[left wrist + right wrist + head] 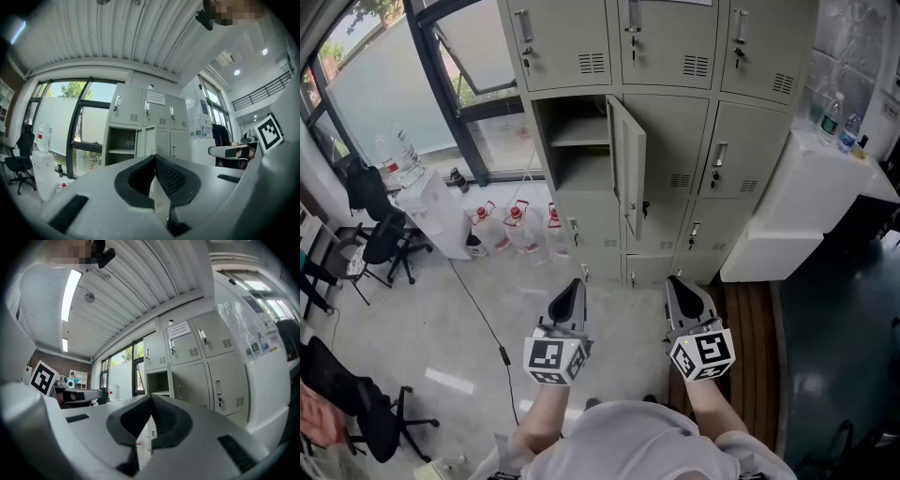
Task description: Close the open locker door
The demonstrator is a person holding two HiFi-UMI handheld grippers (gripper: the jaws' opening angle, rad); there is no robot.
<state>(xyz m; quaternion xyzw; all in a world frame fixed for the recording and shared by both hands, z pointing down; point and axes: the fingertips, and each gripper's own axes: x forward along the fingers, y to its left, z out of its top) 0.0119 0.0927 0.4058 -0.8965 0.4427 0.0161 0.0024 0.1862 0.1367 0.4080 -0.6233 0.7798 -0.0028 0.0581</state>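
Note:
A wall of beige lockers stands ahead. One middle-row locker compartment (574, 141) is open, with a shelf inside, and its door (628, 169) swings out toward me, edge-on. My left gripper (574, 286) and right gripper (679, 284) hang side by side well short of the lockers, both shut and empty. In the left gripper view the open compartment (120, 145) and the door (149, 140) show beyond the left gripper (154, 158). Beyond the right gripper (151, 396) in the right gripper view, the open compartment (159, 383) appears.
Several water jugs (517, 225) stand on the floor left of the lockers. A white counter (811, 202) with bottles stands at the right. Black office chairs (380, 239) and a cable on the floor (483, 319) lie to the left. Large windows (394, 84) fill the left wall.

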